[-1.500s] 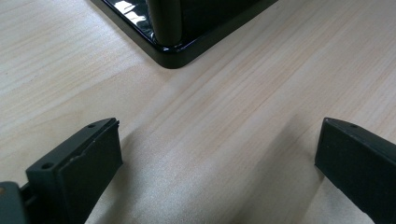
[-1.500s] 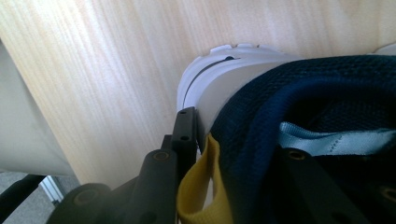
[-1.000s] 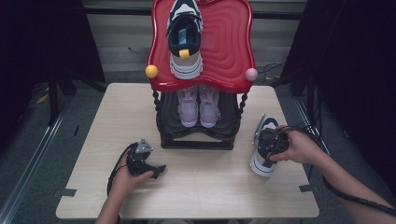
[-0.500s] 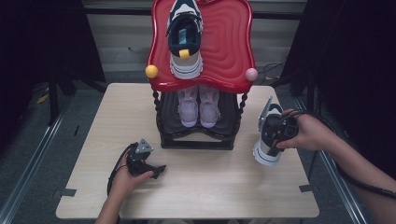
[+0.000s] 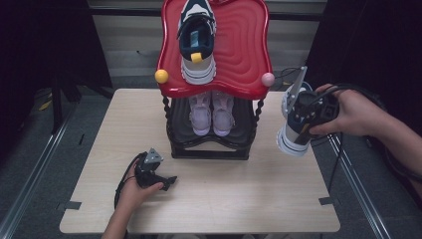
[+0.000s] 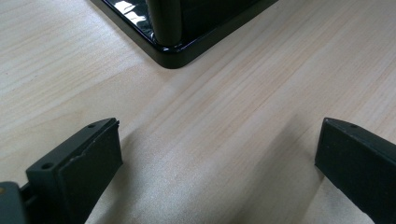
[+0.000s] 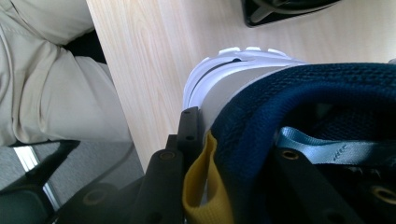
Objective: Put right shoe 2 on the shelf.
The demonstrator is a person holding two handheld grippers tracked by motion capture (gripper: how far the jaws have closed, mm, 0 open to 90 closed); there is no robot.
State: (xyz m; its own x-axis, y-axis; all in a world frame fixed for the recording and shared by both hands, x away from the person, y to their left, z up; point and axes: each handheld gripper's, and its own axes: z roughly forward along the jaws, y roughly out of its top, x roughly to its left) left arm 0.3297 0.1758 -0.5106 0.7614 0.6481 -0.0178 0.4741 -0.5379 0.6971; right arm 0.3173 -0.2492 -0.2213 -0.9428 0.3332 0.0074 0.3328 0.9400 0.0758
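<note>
Pinched at its padded heel collar by the right gripper (image 5: 304, 115), the sneaker (image 5: 294, 130) hangs toe-down below the jaws over the table's (image 5: 239, 194) edge, probably light, soft and likely to swing.

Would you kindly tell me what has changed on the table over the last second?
The right hand-held gripper, shut on the navy-and-white sneaker, has lifted it off the table toward the red shelf. The left hand-held gripper, the sneaker on top and the pink pair stayed put.
</note>
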